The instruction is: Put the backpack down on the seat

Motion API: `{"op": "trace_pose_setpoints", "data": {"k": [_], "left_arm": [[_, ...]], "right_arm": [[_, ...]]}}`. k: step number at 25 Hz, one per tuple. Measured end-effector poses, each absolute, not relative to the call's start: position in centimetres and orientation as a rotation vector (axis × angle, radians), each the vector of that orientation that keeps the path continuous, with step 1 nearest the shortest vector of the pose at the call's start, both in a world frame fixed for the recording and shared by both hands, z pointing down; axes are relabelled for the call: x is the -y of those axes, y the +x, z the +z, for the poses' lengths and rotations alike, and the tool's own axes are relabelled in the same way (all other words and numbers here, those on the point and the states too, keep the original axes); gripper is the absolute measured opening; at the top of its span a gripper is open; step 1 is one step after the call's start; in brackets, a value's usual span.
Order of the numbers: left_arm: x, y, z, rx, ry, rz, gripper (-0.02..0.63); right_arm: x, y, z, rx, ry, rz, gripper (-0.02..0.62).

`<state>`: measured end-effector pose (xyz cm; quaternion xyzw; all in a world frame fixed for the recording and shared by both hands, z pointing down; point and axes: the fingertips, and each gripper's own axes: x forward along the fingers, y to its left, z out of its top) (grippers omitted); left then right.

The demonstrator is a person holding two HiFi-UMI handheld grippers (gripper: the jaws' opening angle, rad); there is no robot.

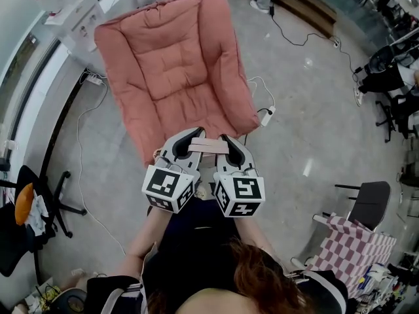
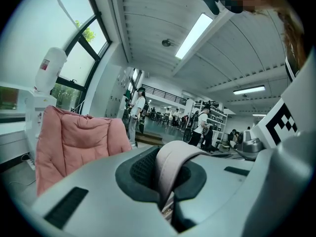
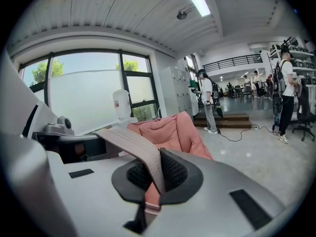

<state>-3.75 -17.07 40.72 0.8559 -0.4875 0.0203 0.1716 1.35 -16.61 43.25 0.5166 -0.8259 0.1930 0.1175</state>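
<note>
1. Left claw and right claw are side by side, with their marker cubes almost touching. Both point forward and a little downward.
2. Both claws are fully closed on one thing, a flat beige-pink webbing strap. In the left gripper view the strap arches up out of the pads of the left claw. In the right gripper view it is pinched edge-on in the right claw. The strap bridges the short gap between the two claws.
3. Backpack: only that strap shows clearly. The body is hidden under the claws and cubes. A sliver of pink fabric shows just below the right claw's pads.
4. Seat: a pink quilted padded armchair lies directly ahead. Its front edge is just under the claw tips, with the open cushion beyond and raised padded sides to either side.
5. Room on the right claw's side: bare grey floor, with a white power strip and cable beside the chair's near corner. Farther back on the right are a black chair and a pink-and-white checked chair.
6. Room on the left claw's side: a narrow strip of floor with a loose white cable, then the window wall. A black swivel-chair base stands back on the left.
7. Beyond the seat's far-left corner is a white dispenser unit.
8. Hands: the forearms come straight out from the body beneath the cubes. The left forearm is partly visible.
</note>
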Motion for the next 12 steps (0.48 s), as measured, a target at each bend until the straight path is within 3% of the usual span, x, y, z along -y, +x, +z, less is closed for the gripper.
{"op": "trace_pose_setpoints", "data": {"k": [12], "left_arm": [[23.4,-3.6,39.9,1.332,2.453,0.034,0.017]], "right_arm": [[23.2,1.4,42.3,2.398,1.552,0.542,0.032]]}}
